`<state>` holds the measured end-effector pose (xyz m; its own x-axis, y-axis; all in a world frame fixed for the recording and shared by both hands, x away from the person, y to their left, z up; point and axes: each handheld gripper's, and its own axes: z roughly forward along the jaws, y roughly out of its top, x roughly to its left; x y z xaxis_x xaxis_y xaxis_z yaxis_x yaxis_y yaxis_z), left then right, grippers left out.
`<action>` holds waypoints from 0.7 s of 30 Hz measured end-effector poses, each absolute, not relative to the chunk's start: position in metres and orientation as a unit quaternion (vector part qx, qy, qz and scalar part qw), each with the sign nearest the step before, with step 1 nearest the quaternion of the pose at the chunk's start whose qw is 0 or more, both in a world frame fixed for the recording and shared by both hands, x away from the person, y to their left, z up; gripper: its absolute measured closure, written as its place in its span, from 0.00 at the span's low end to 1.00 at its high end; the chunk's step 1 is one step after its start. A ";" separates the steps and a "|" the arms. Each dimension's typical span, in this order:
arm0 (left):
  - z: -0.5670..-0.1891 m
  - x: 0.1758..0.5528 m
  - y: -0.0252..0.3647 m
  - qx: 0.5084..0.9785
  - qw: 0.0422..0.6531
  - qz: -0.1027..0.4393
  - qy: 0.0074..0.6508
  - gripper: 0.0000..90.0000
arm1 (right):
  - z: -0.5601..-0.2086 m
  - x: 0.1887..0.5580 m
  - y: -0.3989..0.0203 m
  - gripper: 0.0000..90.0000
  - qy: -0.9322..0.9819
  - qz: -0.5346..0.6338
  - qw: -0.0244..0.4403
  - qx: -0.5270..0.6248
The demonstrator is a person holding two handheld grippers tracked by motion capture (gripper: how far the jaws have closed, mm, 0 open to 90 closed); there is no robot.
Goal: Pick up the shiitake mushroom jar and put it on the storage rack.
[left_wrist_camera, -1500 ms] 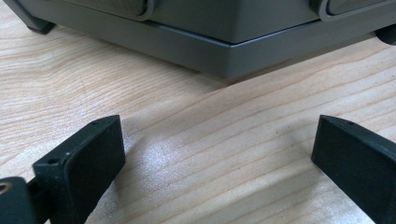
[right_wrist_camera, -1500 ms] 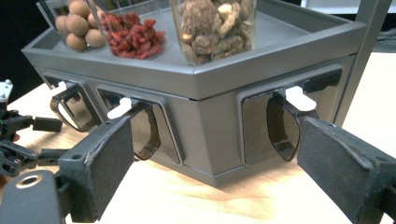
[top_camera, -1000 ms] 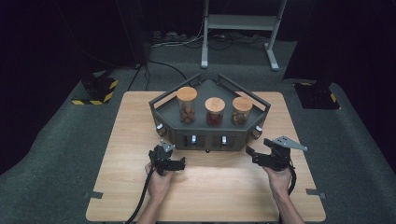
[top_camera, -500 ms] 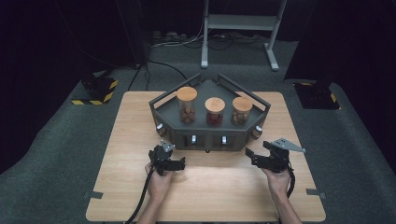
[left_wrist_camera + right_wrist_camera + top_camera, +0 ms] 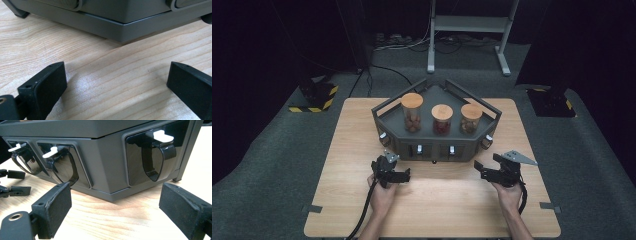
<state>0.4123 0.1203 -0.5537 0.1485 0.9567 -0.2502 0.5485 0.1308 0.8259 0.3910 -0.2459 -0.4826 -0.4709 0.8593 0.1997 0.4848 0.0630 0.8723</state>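
Wooden table [image 5: 342,200], grey dispenser rack [image 5: 437,145], left gripper [image 5: 404,176] and right gripper [image 5: 479,169] apparently empty, jaws spread.

Black left gripper [image 5: 404,176], black cable [image 5: 362,215], bare forearms

Lit counter in a dark room, soft overhead light

In the high view the counter [image 5: 432,205] is evenly bright while the floor beyond it falls off to near black; the picture is a little soft and grainy. Around the grey rack [image 5: 437,142] shadows are faint and short, lying close under its front. In the left gripper view the rack's base [image 5: 120,27] is blurred and a pale sheen lies on the wood between the jaws. In the right gripper view the glossy black handles [image 5: 156,161] carry glare.
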 end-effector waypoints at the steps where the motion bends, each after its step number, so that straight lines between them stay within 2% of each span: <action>1: -0.554 0.412 0.120 0.617 0.440 0.232 0.610 0.03 | -0.483 0.391 -0.246 0.12 0.704 0.490 0.191 0.477; 21: -0.554 0.412 0.120 0.616 0.441 0.232 0.611 0.03 | -0.492 0.396 -0.238 0.11 0.713 0.473 0.189 0.481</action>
